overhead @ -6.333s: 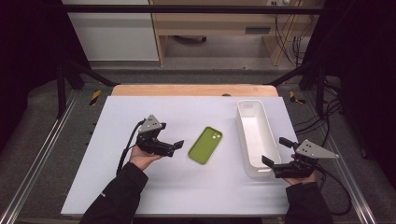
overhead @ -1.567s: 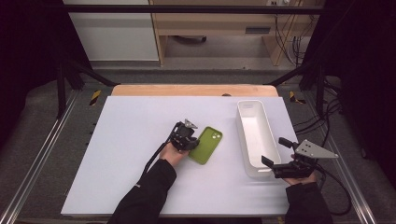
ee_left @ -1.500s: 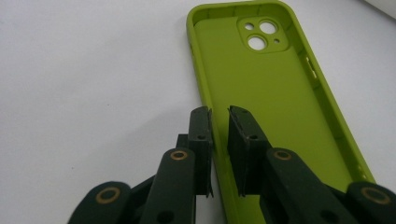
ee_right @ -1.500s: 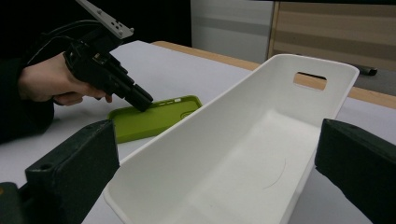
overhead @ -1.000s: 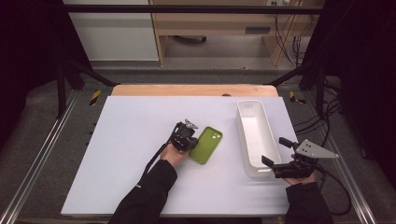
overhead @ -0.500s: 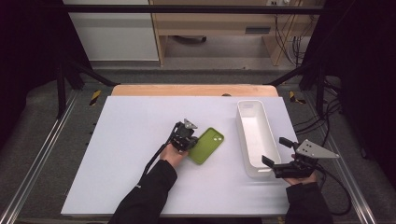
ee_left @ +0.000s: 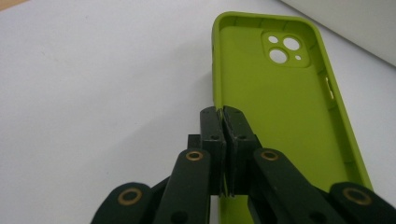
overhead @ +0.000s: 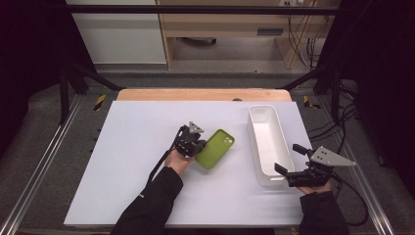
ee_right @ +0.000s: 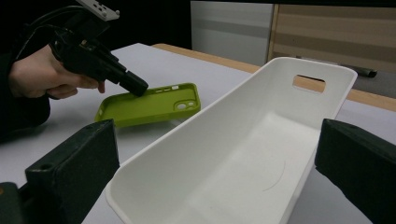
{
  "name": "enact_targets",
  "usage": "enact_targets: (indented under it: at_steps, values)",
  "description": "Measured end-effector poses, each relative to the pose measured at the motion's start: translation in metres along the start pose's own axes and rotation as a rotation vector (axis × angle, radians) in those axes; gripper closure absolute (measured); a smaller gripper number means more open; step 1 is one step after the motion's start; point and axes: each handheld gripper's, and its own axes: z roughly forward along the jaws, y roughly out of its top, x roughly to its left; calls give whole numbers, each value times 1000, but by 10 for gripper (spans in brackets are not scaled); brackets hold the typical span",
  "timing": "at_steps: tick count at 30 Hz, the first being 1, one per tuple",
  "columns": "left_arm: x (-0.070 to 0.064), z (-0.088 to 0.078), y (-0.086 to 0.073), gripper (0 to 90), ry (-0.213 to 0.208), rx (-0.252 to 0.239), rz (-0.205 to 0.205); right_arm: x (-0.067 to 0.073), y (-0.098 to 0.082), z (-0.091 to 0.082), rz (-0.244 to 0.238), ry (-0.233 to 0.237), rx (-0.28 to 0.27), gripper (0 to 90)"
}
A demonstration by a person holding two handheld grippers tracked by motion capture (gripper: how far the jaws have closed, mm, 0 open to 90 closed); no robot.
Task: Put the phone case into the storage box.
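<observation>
A green phone case (overhead: 216,148) lies hollow side up near the middle of the white table, with its camera cutouts at the far end. My left gripper (overhead: 197,146) is shut on the case's left rim (ee_left: 215,70); in the left gripper view the jaws (ee_left: 223,112) pinch that thin wall. Seen from the right gripper view, the case (ee_right: 149,105) looks slightly raised on the held side, under the left gripper (ee_right: 137,88). My right gripper (overhead: 288,159) is open at the near end of a white tray (overhead: 255,142), with its jaws (ee_right: 215,158) on either side of the tray's end.
The long white tray (ee_right: 210,112) is empty and has a handle slot at its far end. A wooden strip (overhead: 200,94) borders the far edge of the table (overhead: 122,161). Metal rails run along both sides.
The left gripper has moved right from the table's left part to the case and shut on its rim; the case has shifted slightly. The right gripper has not moved.
</observation>
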Motion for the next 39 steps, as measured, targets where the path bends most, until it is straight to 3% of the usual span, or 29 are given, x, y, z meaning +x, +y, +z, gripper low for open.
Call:
enact_targets:
  at_steps: [19,27,39]
  values:
    - [8,-42,-3,877,-2,-73,21,0,1,-1,-1,-1,-2,5]
    - [15,-59,-11,877,0,-101,13,0,1,-1,-4,-6,-1,6]
    - [16,-80,-24,877,8,-123,42,2,4,-1,2,-9,1,9]
